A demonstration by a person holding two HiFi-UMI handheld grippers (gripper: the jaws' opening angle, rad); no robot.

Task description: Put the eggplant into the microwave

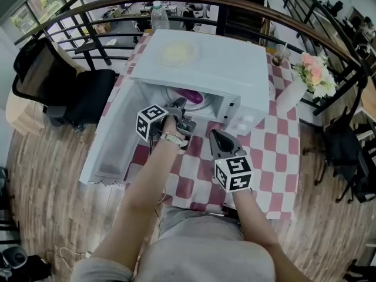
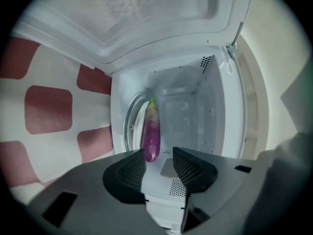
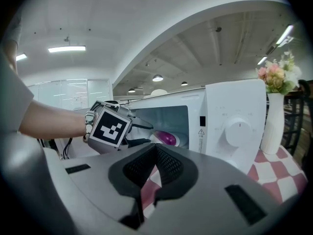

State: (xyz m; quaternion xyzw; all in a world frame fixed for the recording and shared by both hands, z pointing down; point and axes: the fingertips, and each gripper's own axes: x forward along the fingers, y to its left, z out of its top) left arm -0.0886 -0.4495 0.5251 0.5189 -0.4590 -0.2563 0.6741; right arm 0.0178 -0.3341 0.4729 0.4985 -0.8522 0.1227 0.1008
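A purple eggplant (image 1: pixel 189 96) (image 2: pixel 151 131) (image 3: pixel 166 138) lies inside the white microwave (image 1: pixel 205 57) (image 3: pixel 234 126), on the glass turntable (image 2: pixel 133 116), with its green stem pointing to the back. The microwave's door (image 1: pixel 111 134) hangs wide open to the left. At the mouth of the cavity my left gripper (image 1: pixel 179 106) (image 2: pixel 159 155) is open, and its jaws stand apart just in front of the eggplant without touching it. My right gripper (image 1: pixel 214 135) (image 3: pixel 155 148) is shut with nothing in it, low in front of the microwave over the checkered cloth (image 1: pixel 270 151).
A white vase of flowers (image 1: pixel 311 75) (image 3: pixel 274 116) stands right of the microwave. Behind it are a water bottle (image 1: pixel 158 15) and a cup with a straw (image 1: pixel 279 54). A black chair (image 1: pixel 64 93) stands at the left, and a curved railing runs behind the table.
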